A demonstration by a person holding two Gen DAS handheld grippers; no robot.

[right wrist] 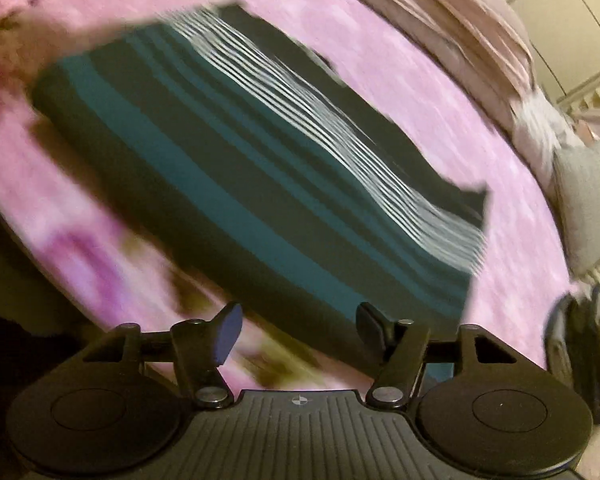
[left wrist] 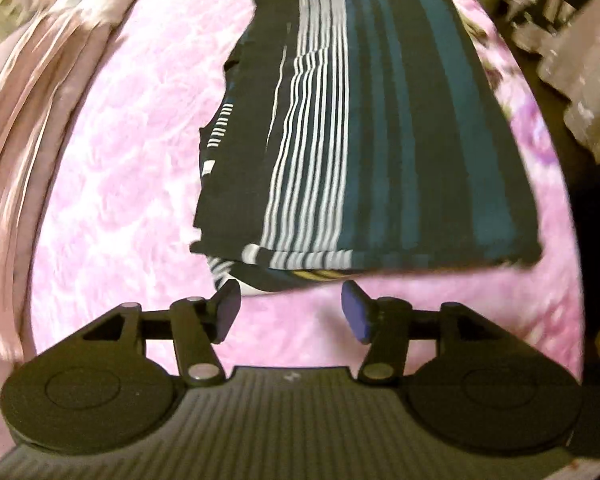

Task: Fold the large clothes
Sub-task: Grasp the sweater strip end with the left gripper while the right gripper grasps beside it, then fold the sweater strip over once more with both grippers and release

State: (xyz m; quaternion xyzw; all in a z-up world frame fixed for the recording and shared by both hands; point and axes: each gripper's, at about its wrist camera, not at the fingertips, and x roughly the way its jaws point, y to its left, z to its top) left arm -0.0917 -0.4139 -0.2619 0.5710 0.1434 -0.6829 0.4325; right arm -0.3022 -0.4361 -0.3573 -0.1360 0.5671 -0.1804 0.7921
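Note:
A folded dark garment [left wrist: 360,128] with teal bands and thin white stripes lies flat on the pink bedspread [left wrist: 132,168]. My left gripper [left wrist: 291,312] hovers just short of its near edge, open, with nothing between its blue pads. In the right wrist view the same garment [right wrist: 228,184] runs diagonally, blurred by motion. My right gripper [right wrist: 300,330] stands open over the garment's near edge; the cloth lies under the fingers, and the pads do not press on it.
Bunched pale pink bedding [left wrist: 32,92] rises along the left in the left wrist view. A grey pillow [right wrist: 588,200] lies at the right in the right wrist view. Dark clutter [left wrist: 560,0] sits beyond the bed's far right edge.

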